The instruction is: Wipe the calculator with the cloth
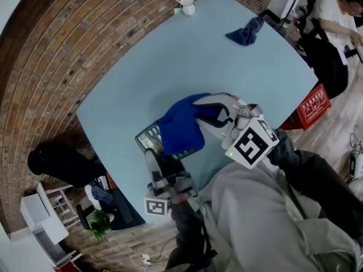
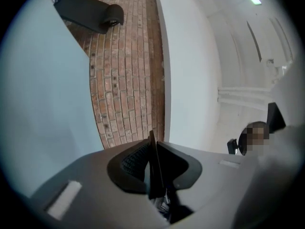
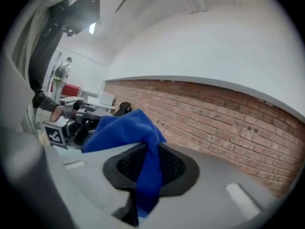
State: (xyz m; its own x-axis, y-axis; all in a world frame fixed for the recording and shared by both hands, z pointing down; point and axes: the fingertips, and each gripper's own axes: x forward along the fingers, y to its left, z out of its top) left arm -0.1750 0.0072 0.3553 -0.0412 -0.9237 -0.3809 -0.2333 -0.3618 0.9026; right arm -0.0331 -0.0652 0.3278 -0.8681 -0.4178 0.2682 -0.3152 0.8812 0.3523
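Over our pale-blue bench [image 1: 170, 55], our right tool [image 3: 150, 168] pinches the blue cloth [image 1: 180, 128] — it drapes across the calculator [image 1: 148, 137], whose thin edge our left tool [image 2: 155, 163] clamps, near the bench's near edge.

Noted calculator [image 1: 147, 137] at table's [image 1: 170, 61] near edge. Found cloth [image 1: 180, 130] draped over calculator's right part, left end uncovered. Logged 1 mug [image 1: 187, 6] far behind calculator, 1 rag [image 1: 245, 32] behind and to its right, both on table.
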